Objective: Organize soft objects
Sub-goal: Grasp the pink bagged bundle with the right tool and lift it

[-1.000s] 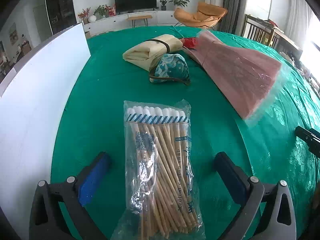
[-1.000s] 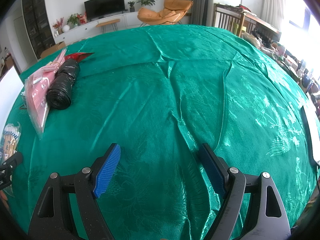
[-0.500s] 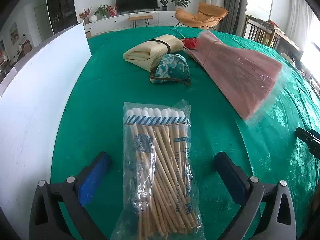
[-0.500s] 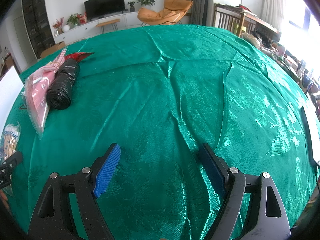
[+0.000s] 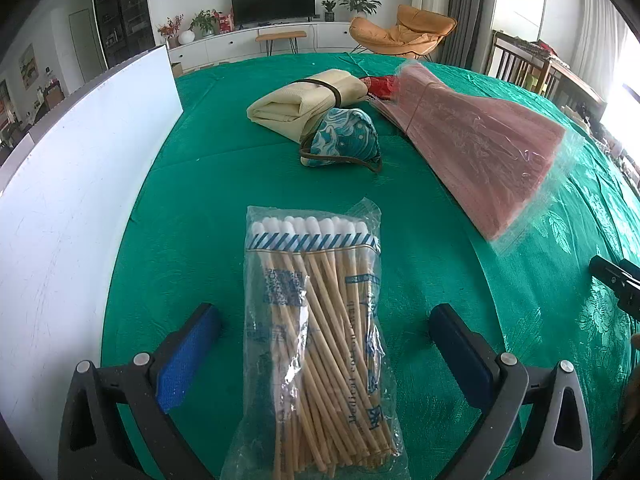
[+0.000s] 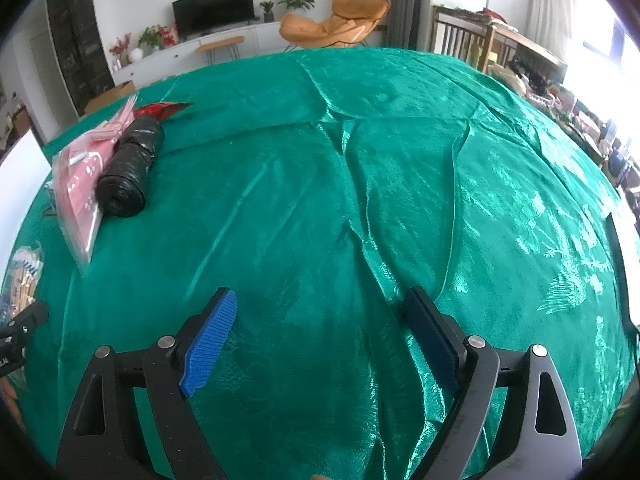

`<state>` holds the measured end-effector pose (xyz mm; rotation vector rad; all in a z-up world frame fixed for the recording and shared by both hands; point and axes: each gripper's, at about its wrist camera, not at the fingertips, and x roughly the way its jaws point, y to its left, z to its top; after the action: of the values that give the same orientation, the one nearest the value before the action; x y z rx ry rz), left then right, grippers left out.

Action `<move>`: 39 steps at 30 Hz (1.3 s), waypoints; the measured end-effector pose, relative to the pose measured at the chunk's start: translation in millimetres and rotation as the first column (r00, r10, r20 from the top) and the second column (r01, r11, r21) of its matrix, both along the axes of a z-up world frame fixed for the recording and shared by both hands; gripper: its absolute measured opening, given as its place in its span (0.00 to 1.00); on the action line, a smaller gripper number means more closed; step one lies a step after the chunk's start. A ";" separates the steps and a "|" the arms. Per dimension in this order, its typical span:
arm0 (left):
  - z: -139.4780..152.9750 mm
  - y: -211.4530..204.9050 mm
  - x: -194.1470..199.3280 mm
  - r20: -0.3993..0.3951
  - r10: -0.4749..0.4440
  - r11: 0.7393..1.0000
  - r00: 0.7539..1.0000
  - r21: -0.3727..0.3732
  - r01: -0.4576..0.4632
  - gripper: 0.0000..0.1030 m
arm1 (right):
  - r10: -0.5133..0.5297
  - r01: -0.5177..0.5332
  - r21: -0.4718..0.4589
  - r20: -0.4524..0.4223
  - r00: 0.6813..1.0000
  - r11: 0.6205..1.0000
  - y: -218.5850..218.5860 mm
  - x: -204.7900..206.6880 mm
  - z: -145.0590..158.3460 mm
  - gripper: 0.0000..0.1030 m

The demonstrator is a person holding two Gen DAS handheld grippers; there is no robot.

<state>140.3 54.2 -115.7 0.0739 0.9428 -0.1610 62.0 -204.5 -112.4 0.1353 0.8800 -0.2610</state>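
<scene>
A clear bag of cotton swabs (image 5: 320, 336) lies on the green tablecloth between the fingers of my open left gripper (image 5: 324, 316), not gripped. Beyond it lie a teal patterned pouch (image 5: 344, 142), a folded cream cloth (image 5: 308, 102) with a dark band, and a pink packet in clear plastic (image 5: 476, 140). My right gripper (image 6: 320, 312) is open and empty over bare cloth. In the right wrist view the pink packet (image 6: 78, 184), a black bag roll (image 6: 130, 168) and the swab bag (image 6: 22, 276) lie at far left.
A white board (image 5: 72, 200) stands along the table's left side. A red item (image 5: 380, 84) lies behind the pink packet. The green cloth (image 6: 360, 184) has raised creases in the middle. The right gripper's tip (image 5: 616, 280) shows at the left wrist view's right edge.
The swab bag has settled a little between the left fingers, lying flatter. The right gripper has not moved.
</scene>
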 end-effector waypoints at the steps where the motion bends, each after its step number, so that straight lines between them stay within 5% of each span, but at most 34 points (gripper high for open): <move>1: 0.0 0.0 0.0 0.000 0.000 1.000 1.000 0.000 0.000 1.00 | 0.002 -0.002 -0.002 -0.001 1.000 1.000 0.3 0.4 0.4 0.86; 3: 0.0 0.0 0.0 0.000 0.000 1.000 1.000 0.000 0.000 1.00 | 0.024 -0.024 -0.001 -0.019 1.000 1.000 -0.1 1.9 1.8 0.85; 5: 0.1 0.0 -0.1 0.000 0.000 1.000 1.000 0.000 0.000 1.00 | 0.052 -0.048 0.096 -0.046 0.998 0.994 -1.9 9.1 13.5 0.85; 10: 0.6 0.5 -0.1 0.000 0.002 1.000 1.000 0.000 -0.002 1.00 | 0.162 -0.211 0.309 0.176 0.971 0.927 28.3 22.5 73.3 0.85; 13: 0.7 0.5 -0.1 0.000 0.002 1.000 1.000 0.000 -0.002 1.00 | 0.328 -0.349 0.266 0.120 0.937 0.899 75.9 62.2 85.9 0.84; 16: 0.8 0.6 -0.1 0.000 0.002 1.000 1.000 0.000 -0.002 1.00 | 0.356 -0.357 0.174 0.038 0.934 0.918 107.8 97.7 77.6 0.79; 18: 0.7 0.6 -0.1 0.000 0.002 1.000 1.000 0.000 -0.002 1.00 | 0.356 -0.348 0.168 -0.023 0.934 0.922 116.1 112.4 68.5 0.14; 21: 0.7 0.7 0.0 0.000 0.002 1.000 1.000 0.000 -0.002 1.00 | 0.317 -0.294 0.272 -0.045 0.947 0.916 103.0 111.9 61.0 0.10; 24: 0.7 0.7 0.0 0.000 0.002 1.000 1.000 0.000 -0.002 1.00 | 0.297 -0.282 0.460 0.041 0.954 0.842 73.4 84.5 67.0 0.10; 26: 0.7 0.7 0.0 0.000 0.002 1.000 1.000 0.000 -0.002 1.00 | 0.269 -0.270 0.593 0.092 0.959 0.759 47.2 56.1 67.8 0.10; 29: 0.6 0.7 0.0 0.000 0.002 1.000 1.000 0.000 -0.002 1.00 | 0.188 -0.201 0.752 0.104 0.977 0.627 -0.4 5.1 49.3 0.10; 30: 0.6 0.7 0.0 0.000 0.002 1.000 1.000 0.000 -0.002 1.00 | 0.167 -0.178 0.767 0.093 0.982 0.617 -10.8 -4.1 43.6 0.11; 31: 0.6 0.7 0.1 0.000 0.003 1.000 1.000 0.000 -0.003 1.00 | 0.143 -0.147 0.767 0.073 0.987 0.625 -24.0 -16.1 35.4 0.11; 34: 0.9 0.2 1.3 0.001 0.006 1.000 1.000 0.000 -0.006 1.00 | 0.117 -0.088 0.572 -0.014 0.993 0.816 -41.2 -37.2 25.8 0.27; 35: 0.9 0.3 1.4 0.000 0.006 1.000 1.000 0.000 -0.006 1.00 | 0.113 -0.081 0.500 -0.035 0.993 0.862 -42.7 -40.3 24.7 0.49; 36: 0.9 0.3 1.4 0.000 0.006 1.000 1.000 0.000 -0.006 1.00 | 0.111 -0.079 0.464 -0.042 0.993 0.882 -45.3 -42.3 25.5 0.64; 39: 0.9 0.3 1.3 0.000 0.006 1.000 1.000 0.000 -0.006 1.00 | 0.111 -0.095 0.382 -0.021 0.994 0.919 -45.3 -41.6 37.5 0.64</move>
<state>141.7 54.4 -114.8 0.0716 0.9426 -0.1554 20.4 -249.9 -74.9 0.4455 0.9703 0.0095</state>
